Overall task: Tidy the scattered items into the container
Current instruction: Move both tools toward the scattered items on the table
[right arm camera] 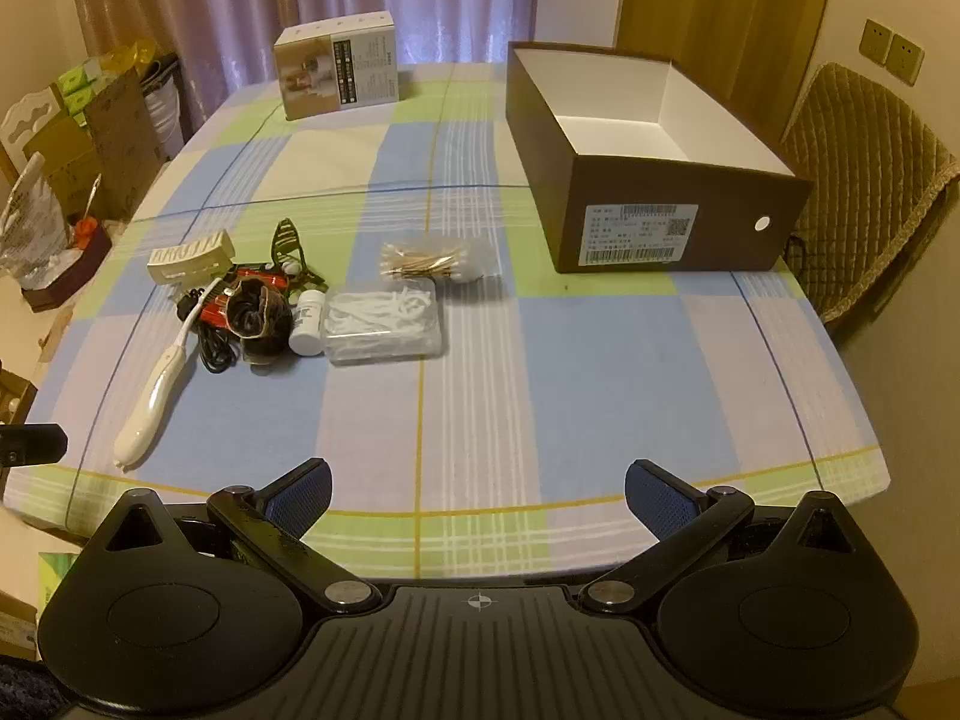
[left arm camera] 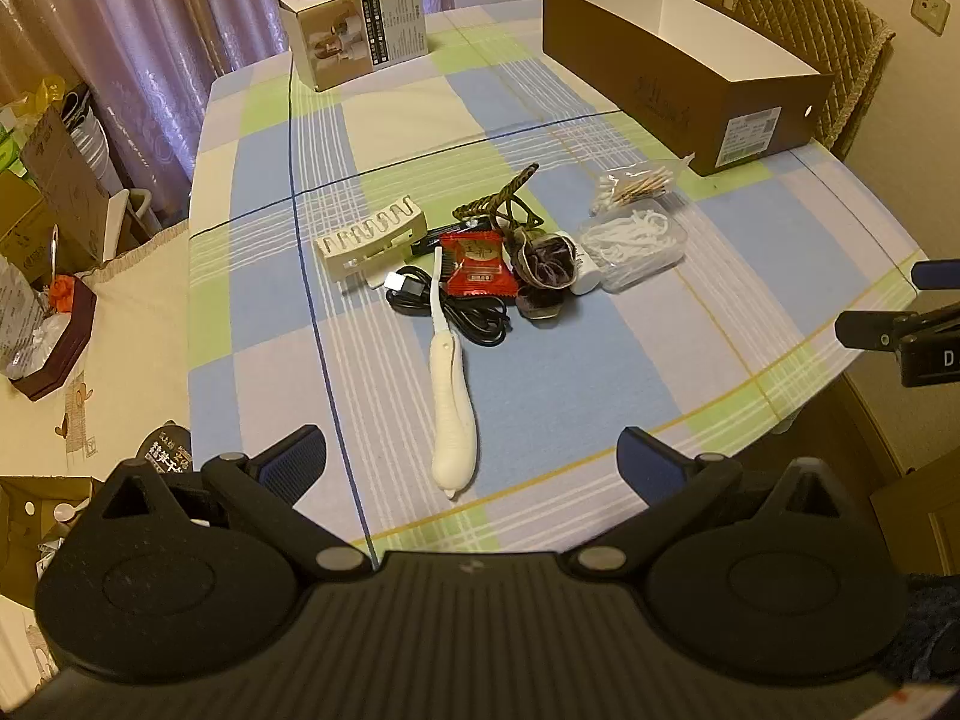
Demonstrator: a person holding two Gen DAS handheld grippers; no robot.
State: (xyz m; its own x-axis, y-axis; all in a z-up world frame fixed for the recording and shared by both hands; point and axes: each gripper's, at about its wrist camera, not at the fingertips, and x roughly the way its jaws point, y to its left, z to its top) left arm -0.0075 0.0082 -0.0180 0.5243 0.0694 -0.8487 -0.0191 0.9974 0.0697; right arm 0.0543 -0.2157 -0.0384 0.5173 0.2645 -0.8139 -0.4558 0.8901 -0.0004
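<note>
A brown open box [left arm camera: 690,66] [right arm camera: 654,180] with a white inside stands empty at the far right of the checked tablecloth. A heap of small items lies mid-table: a white long-handled tool [left arm camera: 453,402] [right arm camera: 153,396], a black cable [left arm camera: 462,312], a red packet [left arm camera: 477,264], a dark scrunchie [left arm camera: 543,267] [right arm camera: 258,315], a cream rack [left arm camera: 369,237] [right arm camera: 189,258], a clear case of white picks [left arm camera: 636,246] [right arm camera: 384,321], a bag of cotton swabs [left arm camera: 636,183] [right arm camera: 429,261] and a small white bottle [right arm camera: 307,321]. My left gripper [left arm camera: 471,462] and right gripper [right arm camera: 477,495] hover open over the near edge, holding nothing.
A printed carton [left arm camera: 354,42] [right arm camera: 336,72] stands at the table's far side. A padded chair [right arm camera: 870,192] sits right of the brown box. Cardboard boxes and bags [left arm camera: 42,192] crowd the floor to the left. The right gripper's fingers [left arm camera: 882,330] show at the left view's right edge.
</note>
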